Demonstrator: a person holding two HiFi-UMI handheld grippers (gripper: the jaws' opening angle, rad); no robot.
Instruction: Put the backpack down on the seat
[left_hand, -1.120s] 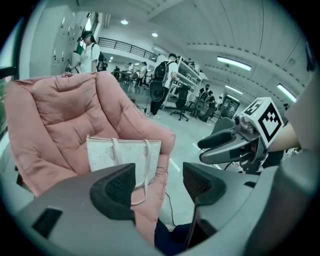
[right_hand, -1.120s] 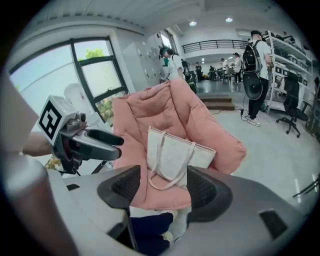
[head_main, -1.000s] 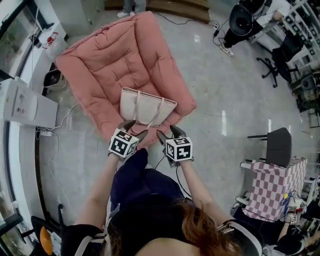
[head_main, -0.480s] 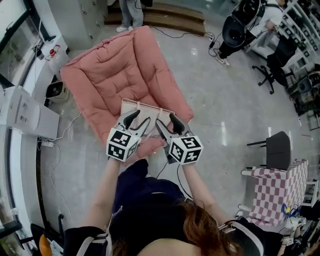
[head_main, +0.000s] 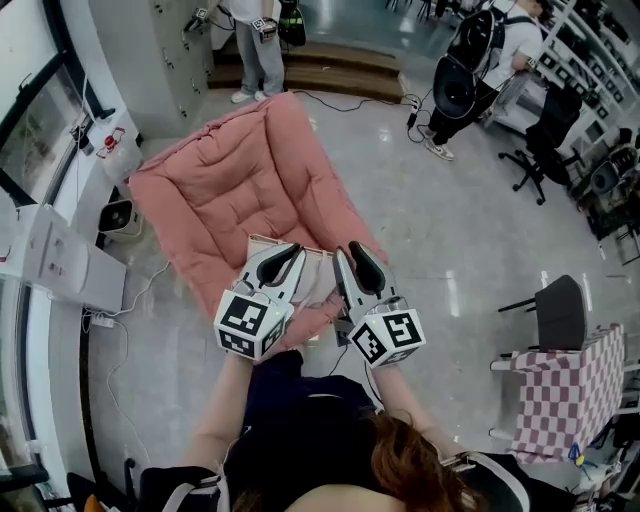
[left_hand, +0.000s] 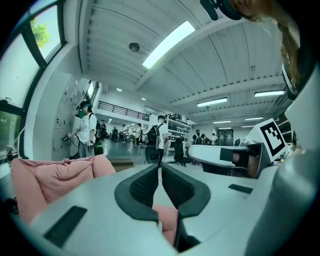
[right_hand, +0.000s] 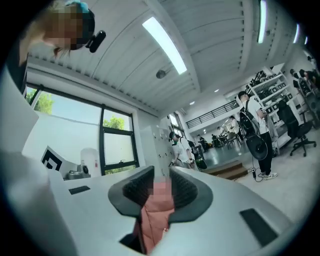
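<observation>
Glossy grey floor (head_main: 450, 230) in an open workroom, with a pink quilted seat (head_main: 240, 190) spread on it. From the head view: cream backpack (head_main: 318, 272) lying flat at the seat's near edge, long axis across the seat from left to right, top end not clear, mostly hidden under the left hand-held gripper (head_main: 285, 252) and right hand-held gripper (head_main: 352, 252). From the left gripper view: jaws closing, almost met, only a thin slit, nothing plain between the pads. From the right gripper view: jaws closing on a fold of pink fabric (right_hand: 156, 215) filling the gap.

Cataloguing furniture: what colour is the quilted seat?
The seat is pink, clearest in the head view.
</observation>
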